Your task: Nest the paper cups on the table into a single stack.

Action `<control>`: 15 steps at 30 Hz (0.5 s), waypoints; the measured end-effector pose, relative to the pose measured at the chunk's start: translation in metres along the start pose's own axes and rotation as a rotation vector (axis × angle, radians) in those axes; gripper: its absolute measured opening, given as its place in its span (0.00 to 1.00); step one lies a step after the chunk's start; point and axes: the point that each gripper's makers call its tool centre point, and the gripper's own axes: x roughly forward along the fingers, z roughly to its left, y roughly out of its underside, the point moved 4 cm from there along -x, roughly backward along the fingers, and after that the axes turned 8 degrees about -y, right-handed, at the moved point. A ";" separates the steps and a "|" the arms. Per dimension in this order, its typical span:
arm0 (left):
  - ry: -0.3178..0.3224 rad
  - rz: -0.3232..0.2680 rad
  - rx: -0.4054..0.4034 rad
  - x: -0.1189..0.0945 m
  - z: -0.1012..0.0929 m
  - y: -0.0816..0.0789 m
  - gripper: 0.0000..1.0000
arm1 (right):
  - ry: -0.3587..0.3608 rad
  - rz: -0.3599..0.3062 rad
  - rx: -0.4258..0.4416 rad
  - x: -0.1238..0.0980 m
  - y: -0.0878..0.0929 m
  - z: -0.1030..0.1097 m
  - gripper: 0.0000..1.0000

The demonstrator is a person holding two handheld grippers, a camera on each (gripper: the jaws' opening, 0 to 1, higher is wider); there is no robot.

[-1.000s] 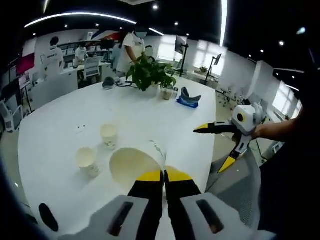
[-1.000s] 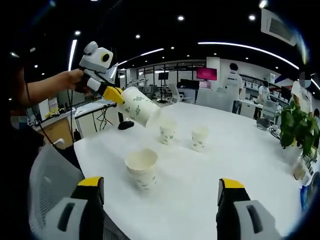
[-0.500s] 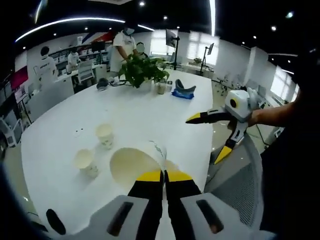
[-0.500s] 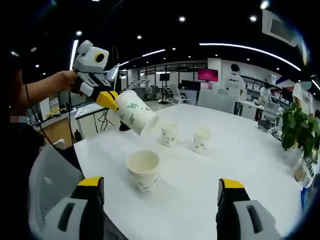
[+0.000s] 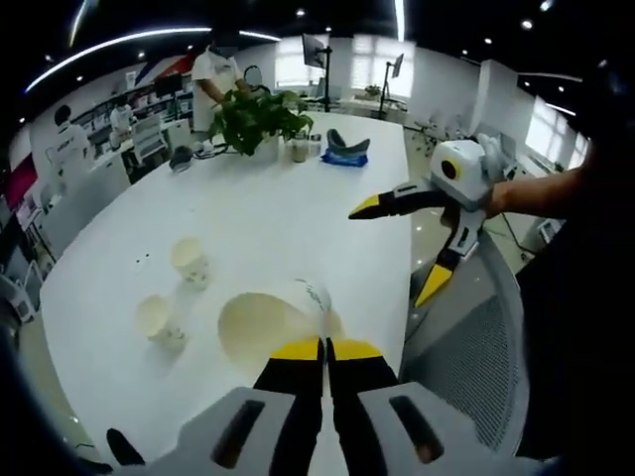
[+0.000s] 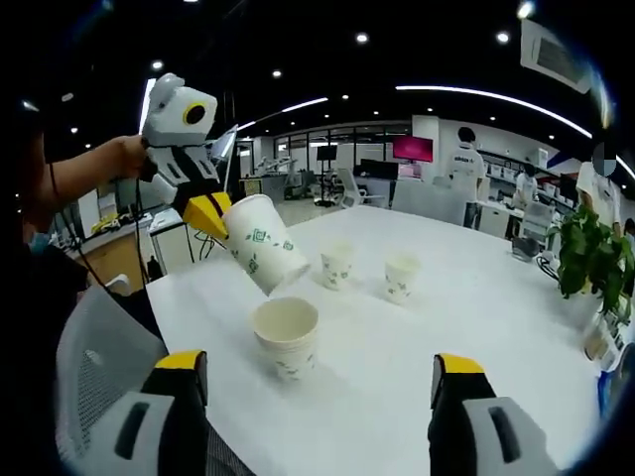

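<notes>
In the left gripper view, your left gripper (image 5: 324, 349) has its jaws pressed together on the rim of a held paper cup (image 5: 270, 325), whose open mouth faces the camera just above the yellow jaw tips. Beyond it on the white table (image 5: 288, 218) two single cups stand upright, apart from each other: the nearer cup (image 5: 159, 320) and the farther cup (image 5: 190, 262). At the far end of the table are a potted plant (image 5: 253, 117) and a blue object (image 5: 343, 149). Your right gripper (image 5: 404, 245) enters from the right with its jaws spread wide, pinching nothing, held off the table edge above a grey mesh chair (image 5: 476, 367). In the right gripper view, the right gripper's own jaws rise at the lower left and lower right, well apart, with nothing between them. The left gripper comes in from the upper left, gripping the held paper cup by its rim; the cup is tilted, its base pointing down toward the open mouth of the stack of cups (image 6: 286, 337) standing near the table edge. The held cup's base is just above the stack's rim; you cannot tell whether they touch. The two single cups stand behind the stack.
</notes>
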 end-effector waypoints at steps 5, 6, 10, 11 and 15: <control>-0.004 0.044 0.071 0.006 -0.003 0.004 0.00 | 0.002 -0.002 0.001 0.000 0.000 -0.001 0.95; -0.004 0.050 0.075 0.007 -0.003 0.005 0.00 | 0.001 -0.003 0.000 0.000 0.000 -0.001 0.95; -0.006 0.078 0.107 0.011 -0.003 0.009 0.00 | 0.002 0.000 -0.003 0.000 0.000 -0.001 0.95; -0.010 0.086 0.120 0.012 -0.003 0.010 0.00 | 0.001 0.003 -0.004 0.000 0.001 -0.001 0.94; -0.014 0.100 0.138 0.012 -0.001 0.013 0.00 | 0.003 0.002 -0.001 0.000 0.002 0.000 0.94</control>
